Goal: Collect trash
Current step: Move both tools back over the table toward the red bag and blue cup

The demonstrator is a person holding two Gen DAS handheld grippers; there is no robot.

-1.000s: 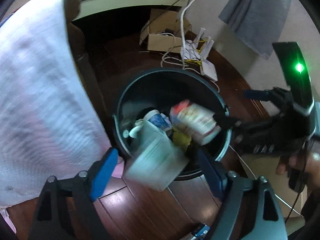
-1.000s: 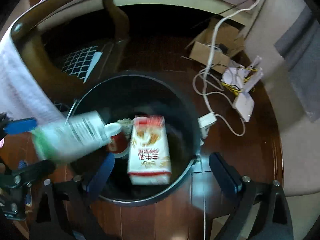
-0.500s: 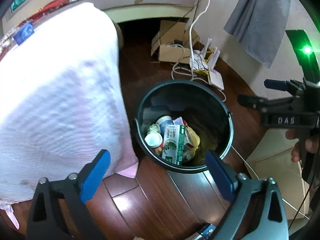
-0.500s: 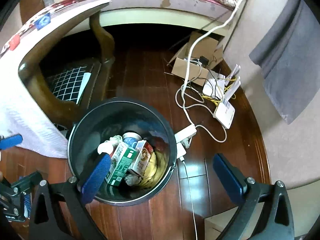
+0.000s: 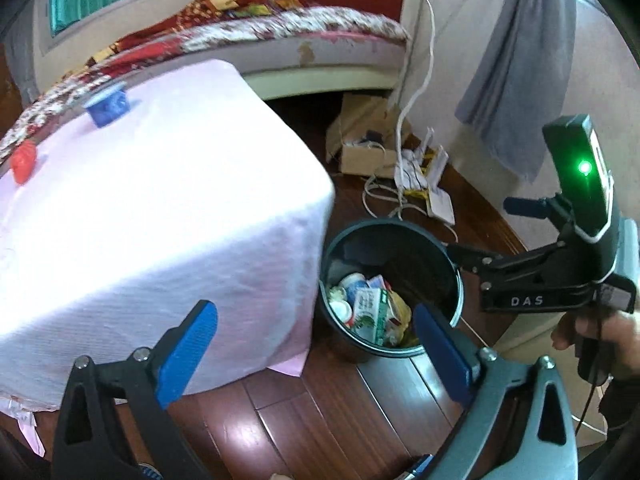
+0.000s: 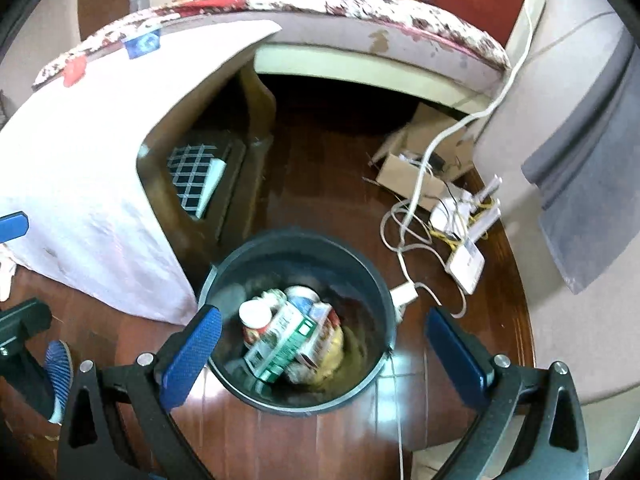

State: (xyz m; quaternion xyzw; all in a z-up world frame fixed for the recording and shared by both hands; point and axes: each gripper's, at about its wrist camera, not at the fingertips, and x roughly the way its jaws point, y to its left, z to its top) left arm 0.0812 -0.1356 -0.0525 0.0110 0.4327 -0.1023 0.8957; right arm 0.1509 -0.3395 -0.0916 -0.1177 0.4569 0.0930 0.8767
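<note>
Left gripper (image 5: 316, 344) – jaws spread wide, just been opening, nothing between the pads. Right gripper (image 6: 320, 354) – same, jaws at full spread after opening, empty. Right tool also seen from the left camera at 3 o'clock (image 5: 476, 232), gripped by a hand (image 5: 596, 336).

Bin (image 6: 380, 280) straight below both, dead centre between the right jaws, at about 1 o'clock from the left jaws. Already holding trash: green-and-white carton (image 6: 280, 340) lying flat, long axis running 7 to 1 o'clock in the right view, beside a white-capped bottle (image 6: 256, 314), a cup or tub (image 6: 304, 300) and something yellow (image 6: 334, 346) – exact count inside not readable.

Remaining trash, judging by the task: blue cup (image 5: 106, 104) and red piece (image 5: 23, 160) on the cloth-covered table (image 5: 160, 208), at 10–11 o'clock from the left tool. From the right camera, blue (image 6: 141, 43) and red (image 6: 75, 71) sit at 11 o'clock, farther off. Left hand nearer to both.

Count: two grippers, one bin, one blue cup, one red piece.
</note>
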